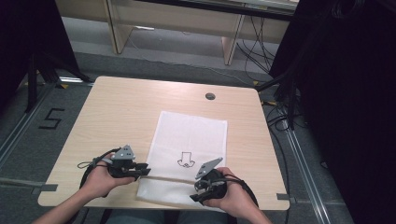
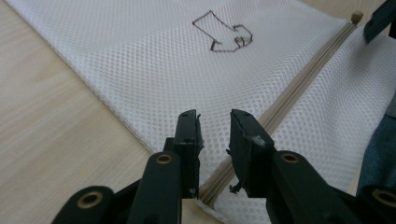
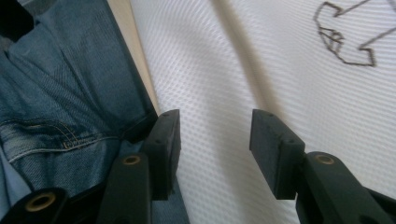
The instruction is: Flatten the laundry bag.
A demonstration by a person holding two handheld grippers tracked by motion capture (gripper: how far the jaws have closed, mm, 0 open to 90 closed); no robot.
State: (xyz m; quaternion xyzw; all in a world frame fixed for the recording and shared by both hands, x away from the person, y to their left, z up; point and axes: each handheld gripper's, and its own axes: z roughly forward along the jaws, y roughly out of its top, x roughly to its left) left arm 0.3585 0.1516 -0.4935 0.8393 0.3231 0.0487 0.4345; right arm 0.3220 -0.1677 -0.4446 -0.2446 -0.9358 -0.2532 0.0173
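White mesh, a flat laundry bag (image 1: 189, 140) with a black arrow drawing (image 1: 185, 160) on it, lay on the pale wooden table (image 1: 116, 112) in the high view, its near end hanging over the table's six o'clock edge. The left gripper (image 1: 144, 171) sat at about eight o'clock from the arrow, its tips at the bag's left border where a beige zipper line (image 1: 173, 178) crossed the fabric. The right gripper (image 1: 198, 192) rested at about five o'clock from the arrow, over the bag's near right corner. A round grommet hole (image 1: 210, 96) lay toward twelve o'clock on the tabletop.

In the left gripper view, the left gripper (image 2: 215, 126) hovered low over the mesh bag (image 2: 154, 65), its jaws a narrow gap apart with the zipper line (image 2: 299, 79) running up between them toward one o'clock; the pads did not press anything. The arrow drawing (image 2: 224, 32) sat at twelve o'clock.

In the right gripper view, the right gripper (image 3: 215, 135) stood with jaws spread wide over the mesh bag (image 3: 243, 60), nothing pinched. The arrow drawing (image 3: 345, 37) lay at two o'clock, and blue denim (image 3: 56, 102) of the person's lap showed at nine o'clock beyond the table edge.
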